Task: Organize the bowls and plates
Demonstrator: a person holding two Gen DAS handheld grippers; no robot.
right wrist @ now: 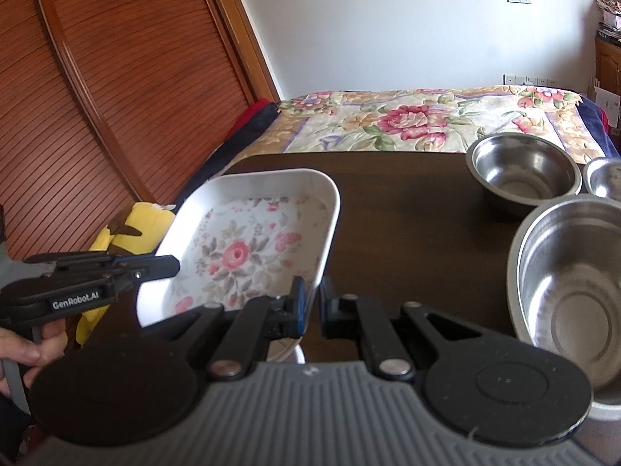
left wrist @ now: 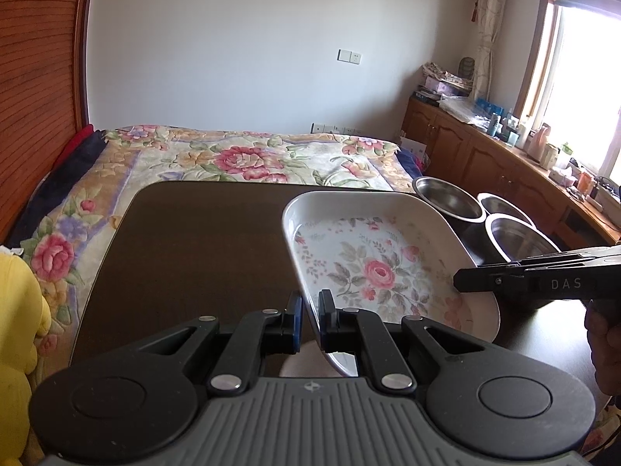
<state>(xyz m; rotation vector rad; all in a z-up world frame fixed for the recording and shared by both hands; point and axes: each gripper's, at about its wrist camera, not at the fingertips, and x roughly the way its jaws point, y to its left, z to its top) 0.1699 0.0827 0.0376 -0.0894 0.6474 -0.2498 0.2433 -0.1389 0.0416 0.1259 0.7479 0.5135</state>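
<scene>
Gripping opposite rims of the flowered plate, the left tongs and right tongs are nearly closed, holding it tilted above the table; three steel bowls sit along its right edge.

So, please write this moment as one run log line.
left gripper: shut on floral dish | right gripper: shut on floral dish | steel bowls: on table
</scene>
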